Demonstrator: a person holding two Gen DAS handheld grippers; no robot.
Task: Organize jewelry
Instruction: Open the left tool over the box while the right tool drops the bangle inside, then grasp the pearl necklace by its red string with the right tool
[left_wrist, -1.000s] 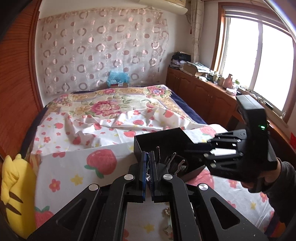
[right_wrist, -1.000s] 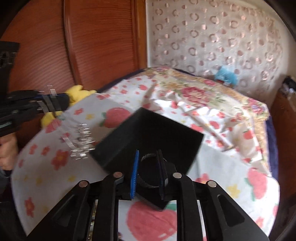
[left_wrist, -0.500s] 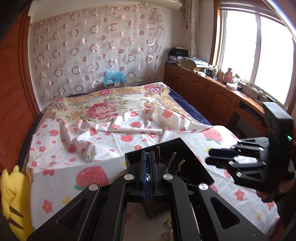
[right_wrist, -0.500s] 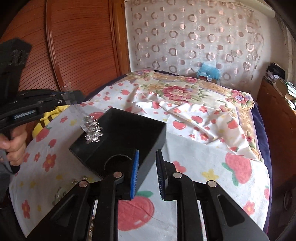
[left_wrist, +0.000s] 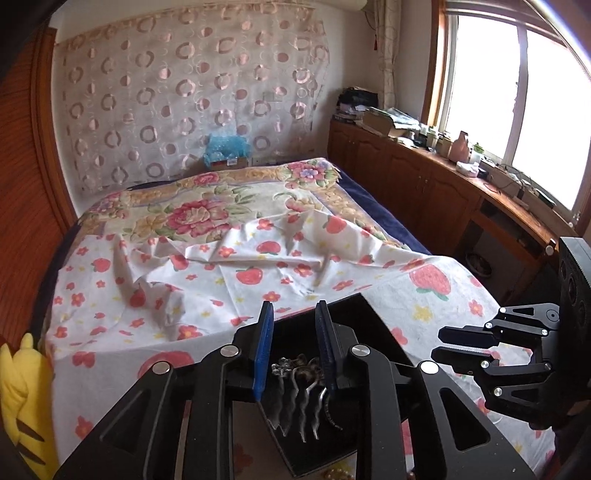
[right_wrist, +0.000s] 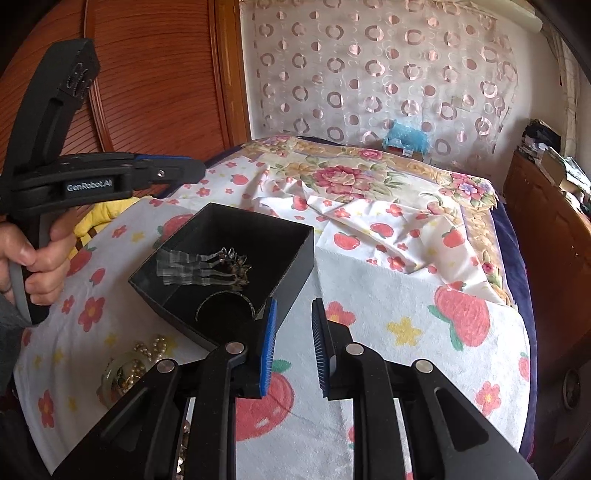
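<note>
Left gripper (left_wrist: 293, 345): its jaws are opening, the blue pads parted above the black box, with nothing pressed between them.
Hair comb (left_wrist: 295, 398): a silver, wavy-toothed piece with an ornate head, seen through the gap of the left jaws; it is blurred in the right wrist view (right_wrist: 207, 267) (whether it has yet come to rest on the bottom of the box I cannot tell).
Black box (right_wrist: 291, 258): open-topped, on the bedsheet, just ahead and to the left of the right gripper; a dark ring-shaped bangle (right_wrist: 225, 308) lies inside it at the near corner.
Right gripper (right_wrist: 293, 347): jaws slightly apart and gripping nothing, held over the bedsheet just beside the near right corner of the box.
Loose jewelry (right_wrist: 144, 360): a string of pearls and a pale green ring-shaped piece lie on the sheet, left of the right gripper and near the box's closest corner.
Bedsheet (right_wrist: 388, 295): white, printed with strawberries and flowers, rumpled further back.
Person's hand (right_wrist: 35, 258): wrapped around the left gripper's handle at the left edge of the right wrist view.
Yellow plush toy (left_wrist: 22, 398): at the bed's left edge.
</note>
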